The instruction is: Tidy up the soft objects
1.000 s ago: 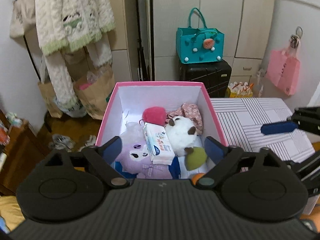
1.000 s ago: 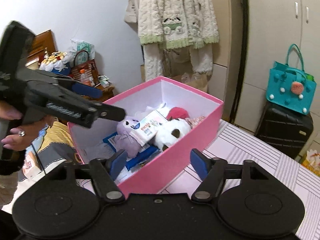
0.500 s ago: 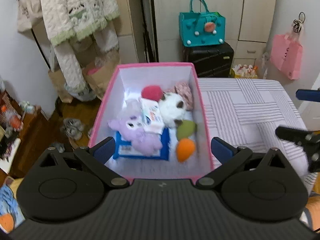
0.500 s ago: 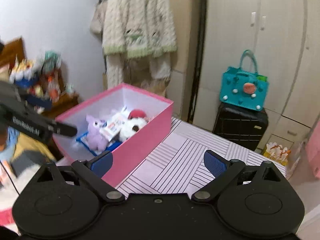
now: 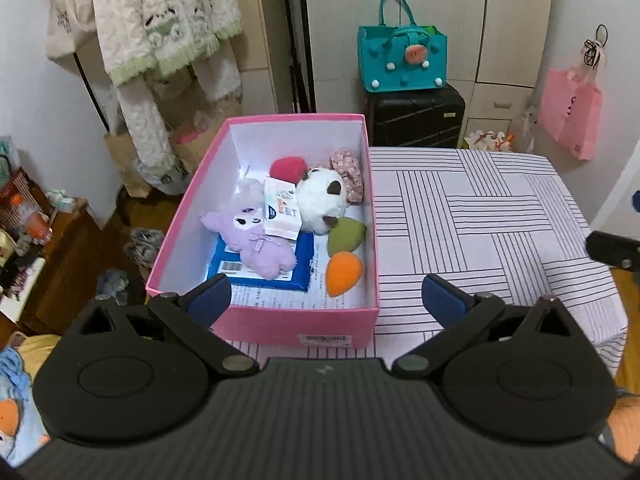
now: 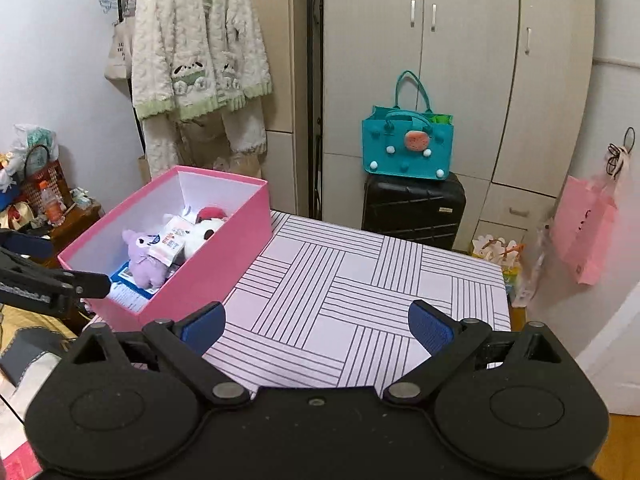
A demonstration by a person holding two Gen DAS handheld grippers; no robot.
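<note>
A pink box [image 5: 264,318] stands on the left part of a striped table [image 5: 472,216]. It holds a purple plush [image 5: 256,236], a white plush [image 5: 322,198], a tissue pack [image 5: 282,210], a blue packet [image 5: 264,266], a red ball [image 5: 286,168], a floral cloth [image 5: 348,168], a green sponge [image 5: 347,234] and an orange sponge [image 5: 344,272]. My left gripper [image 5: 326,300] is open and empty, held back above the box's near wall. My right gripper [image 6: 316,322] is open and empty above the table, right of the box [image 6: 208,264].
A teal bag [image 6: 406,146] sits on a black suitcase [image 6: 414,208] behind the table. A fleece robe [image 6: 196,60] hangs at the left. A pink bag [image 6: 584,228] hangs on the right wall. A cluttered low wooden cabinet [image 5: 44,240] stands left of the box.
My left gripper has drawn back and up from inside the box, so the whole box now shows. My right gripper has swung right, away from the box, over the table.
</note>
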